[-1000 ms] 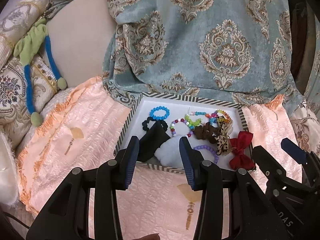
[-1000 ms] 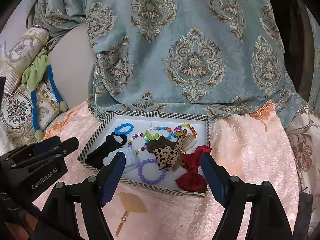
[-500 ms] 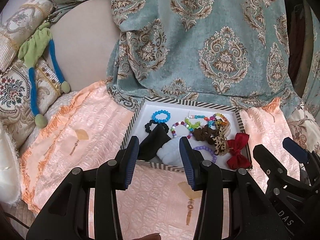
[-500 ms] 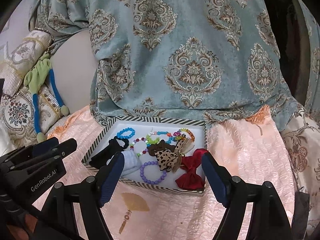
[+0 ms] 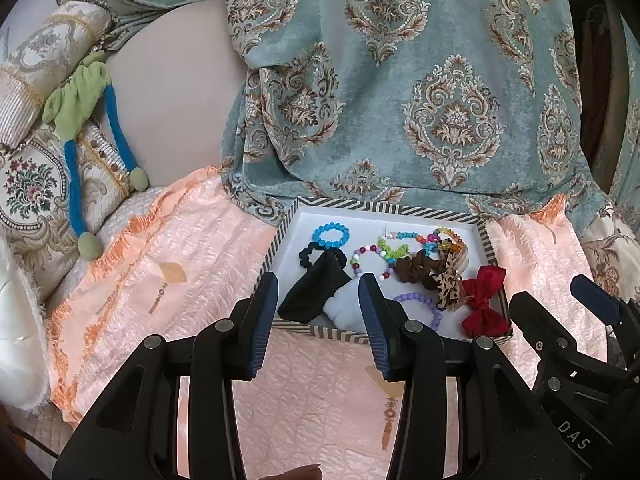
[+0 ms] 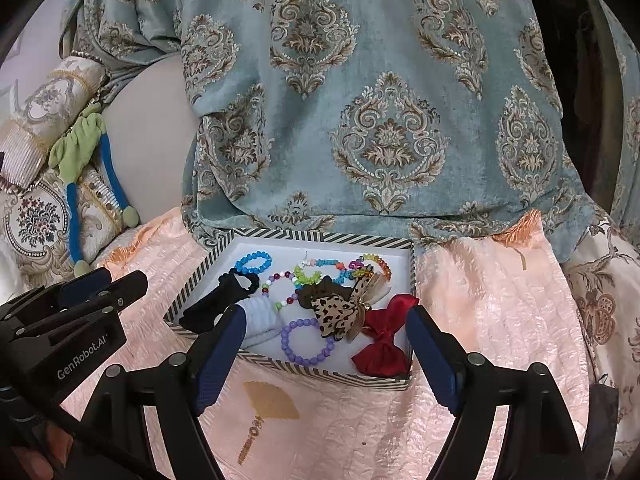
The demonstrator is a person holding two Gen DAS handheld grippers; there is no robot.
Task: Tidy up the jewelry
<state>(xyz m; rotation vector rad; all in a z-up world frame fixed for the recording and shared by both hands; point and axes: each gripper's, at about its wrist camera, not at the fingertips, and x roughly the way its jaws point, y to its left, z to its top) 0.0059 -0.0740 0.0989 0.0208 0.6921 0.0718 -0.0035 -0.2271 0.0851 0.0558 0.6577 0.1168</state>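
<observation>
Right wrist: striped tray (image 6: 192,295), patterned curtain (image 6: 380,100) behind

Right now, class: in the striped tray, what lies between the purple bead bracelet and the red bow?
In the right wrist view, the leopard-print bow reaches down between the purple bead bracelet and the red bow; below it, bare white floor of the striped tray.

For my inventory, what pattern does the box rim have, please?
Black-and-white diagonal stripes on the box rim, clearest in the right wrist view.
</observation>
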